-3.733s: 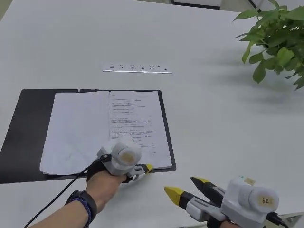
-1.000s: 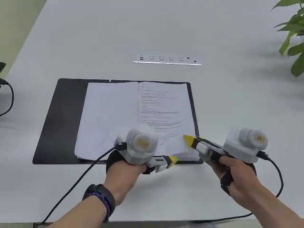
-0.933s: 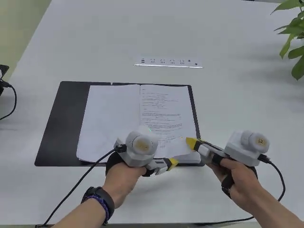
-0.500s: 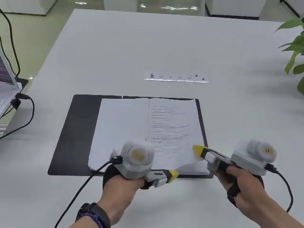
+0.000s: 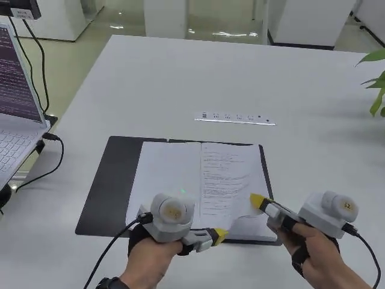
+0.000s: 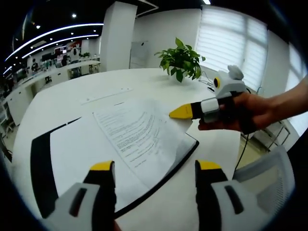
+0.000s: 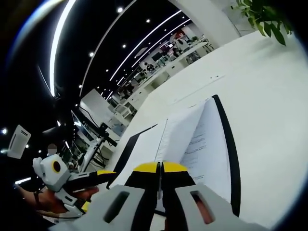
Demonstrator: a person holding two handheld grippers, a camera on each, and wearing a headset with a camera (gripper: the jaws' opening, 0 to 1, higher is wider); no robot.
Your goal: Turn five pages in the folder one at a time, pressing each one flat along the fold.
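A laptop (image 5: 15,114) stands off the table's (image 5: 180,72) left edge, and the black folder (image 5: 111,180) lies open near the front of the table, below the power strip (image 5: 234,118). Its left half carries blank-backed turned sheets (image 5: 168,180) lying flat, so at least one turn looks done, though how many of the five cannot be read from the stack. The left gripper (image 5: 213,236) hovers just off the folder's near edge; in its own view its jaws (image 6: 156,168) stand well apart with nothing between them. To the right, the printed page (image 5: 231,180) lies on the right half with its lower outer corner curled up. The right gripper (image 5: 260,201) sits at that corner, and in its own view its jaws (image 7: 160,168) are closed tip to tip, apparently pinching the sheet's edge. I judge a fresh turn is just starting, with the sweep across and the press along the fold left to do. A plant (image 5: 378,84) stands at the far right. Compared with a few seconds ago, the left gripper keeps its place by the near edge, while the right gripper, then open and low on the bare table well clear of the folder, has come up to the corner and shut; the laptop's arrival is only the camera's shift.
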